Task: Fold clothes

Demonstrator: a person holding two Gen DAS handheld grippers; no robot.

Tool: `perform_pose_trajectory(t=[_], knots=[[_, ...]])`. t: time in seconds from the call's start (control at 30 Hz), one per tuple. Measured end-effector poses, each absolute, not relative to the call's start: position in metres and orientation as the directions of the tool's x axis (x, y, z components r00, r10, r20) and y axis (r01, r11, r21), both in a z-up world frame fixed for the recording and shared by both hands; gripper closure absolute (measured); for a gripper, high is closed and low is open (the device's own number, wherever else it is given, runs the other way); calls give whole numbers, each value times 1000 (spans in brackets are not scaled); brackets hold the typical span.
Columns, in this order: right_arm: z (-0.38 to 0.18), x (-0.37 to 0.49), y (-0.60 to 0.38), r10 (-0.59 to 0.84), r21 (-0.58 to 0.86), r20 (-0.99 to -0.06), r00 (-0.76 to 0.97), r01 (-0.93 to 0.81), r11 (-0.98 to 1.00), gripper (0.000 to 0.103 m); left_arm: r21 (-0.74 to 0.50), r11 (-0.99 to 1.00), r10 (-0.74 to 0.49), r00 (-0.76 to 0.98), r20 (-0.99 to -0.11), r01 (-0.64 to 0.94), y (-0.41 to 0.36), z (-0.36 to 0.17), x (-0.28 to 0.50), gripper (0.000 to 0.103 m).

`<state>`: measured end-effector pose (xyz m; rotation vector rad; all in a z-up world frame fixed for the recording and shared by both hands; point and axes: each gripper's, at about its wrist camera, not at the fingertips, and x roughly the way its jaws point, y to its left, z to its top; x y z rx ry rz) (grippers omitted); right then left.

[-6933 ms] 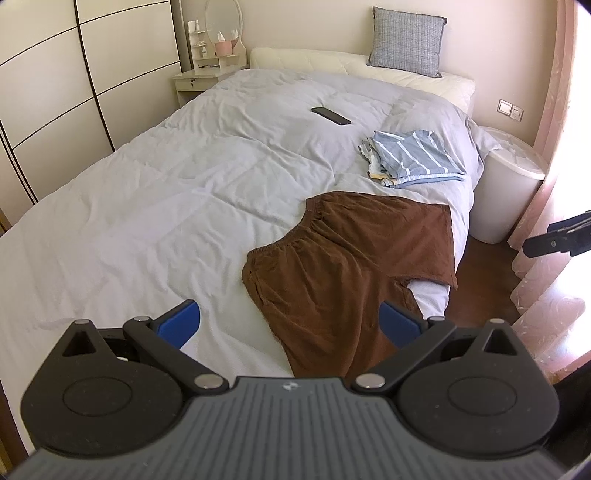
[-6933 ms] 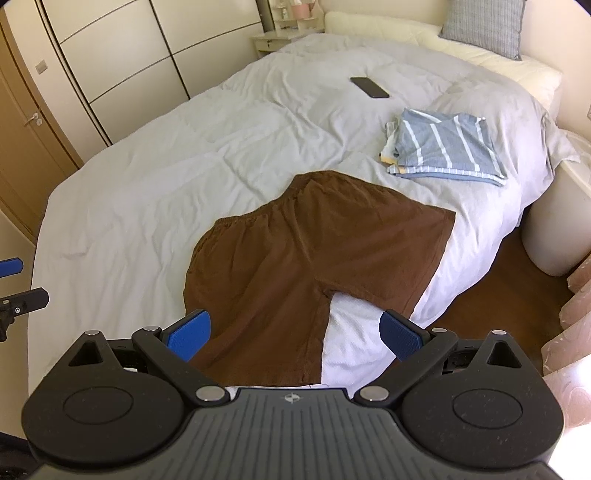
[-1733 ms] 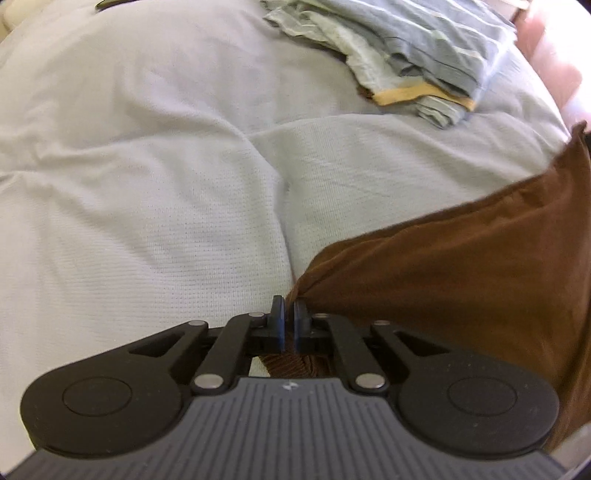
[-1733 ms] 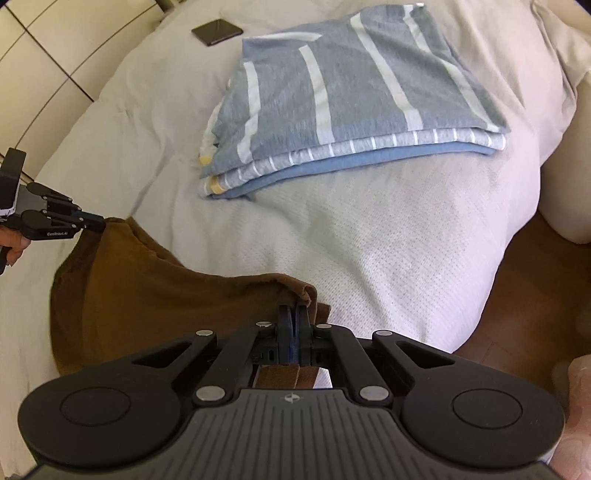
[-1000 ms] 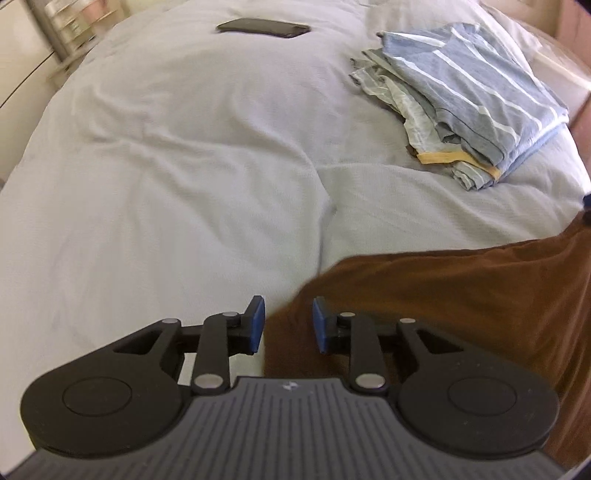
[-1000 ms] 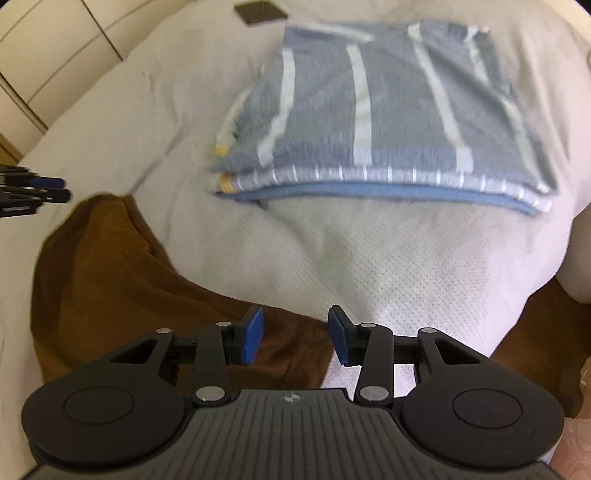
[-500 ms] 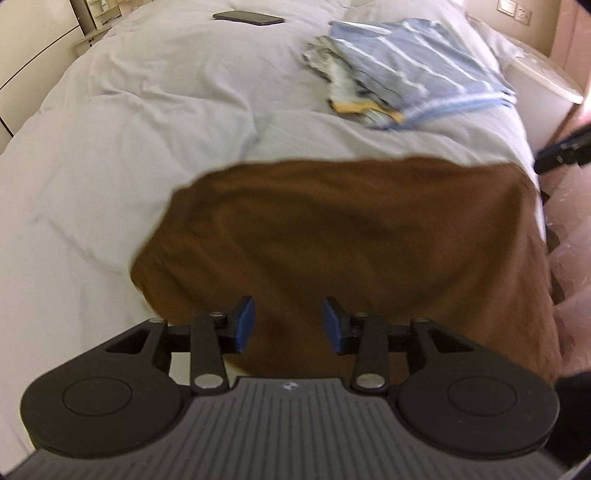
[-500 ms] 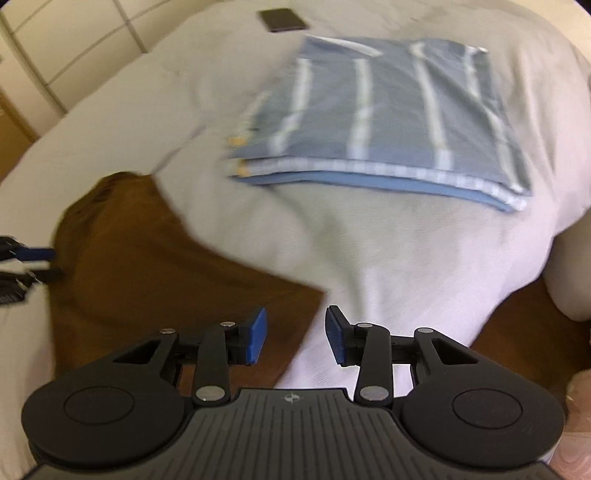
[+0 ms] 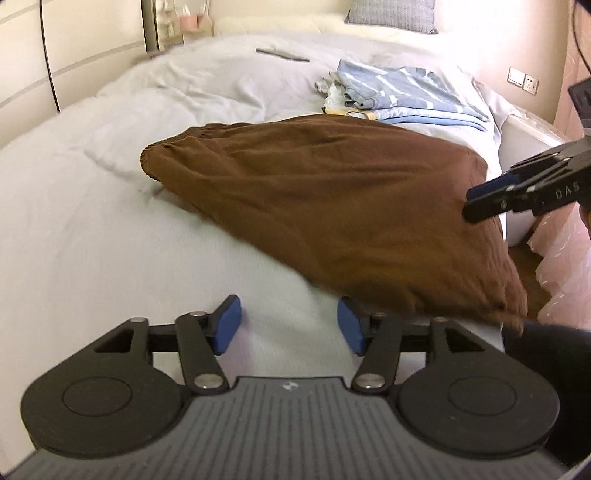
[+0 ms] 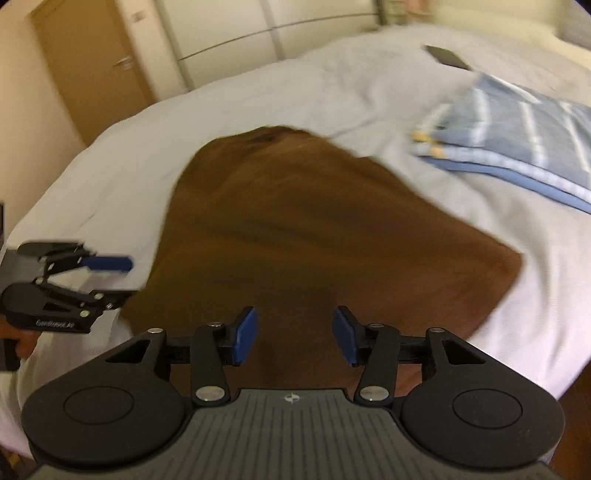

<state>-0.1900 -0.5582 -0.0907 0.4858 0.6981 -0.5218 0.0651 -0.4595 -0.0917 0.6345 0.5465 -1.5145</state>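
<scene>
Your brown shorts [image 9: 332,206] are matt, soft woven cloth, faintly creased. The white bedcover [image 9: 92,206] under them shows a fine textured weave. Your left gripper [image 9: 288,325] is matt black plastic with blue pads [image 9: 229,323].

White bed [image 9: 92,206] with soft cover, dark phone [image 9: 282,54] lying flat far up the bed, grey pillow [image 9: 391,13] at the head, wall socket [image 9: 522,79], brown door [image 10: 99,62], white wardrobe [image 9: 74,48]

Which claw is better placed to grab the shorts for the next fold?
Probably right: the right claw hangs open directly over the shorts. The left claw, also open, sits over bare bed beside their edge.
</scene>
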Motion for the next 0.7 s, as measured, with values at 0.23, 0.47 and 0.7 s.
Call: perform_pose_trajectory(t=[0.23, 0.47, 0.7], knots=[[-106, -201, -514, -303, 136, -654, 693, 502, 854, 46, 150, -1, -817, 86, -570, 989, -436, -101, 43, 43], [-117, -217, -472, -333, -56, -630, 702, 387, 920, 46, 176, 105, -813, 186, -552, 979, -410, -96, 7, 40], [-136, -207, -460, -379, -247, -612, 694, 288, 925, 73, 194, 162, -806, 244, -540, 967, -395, -80, -32, 36]])
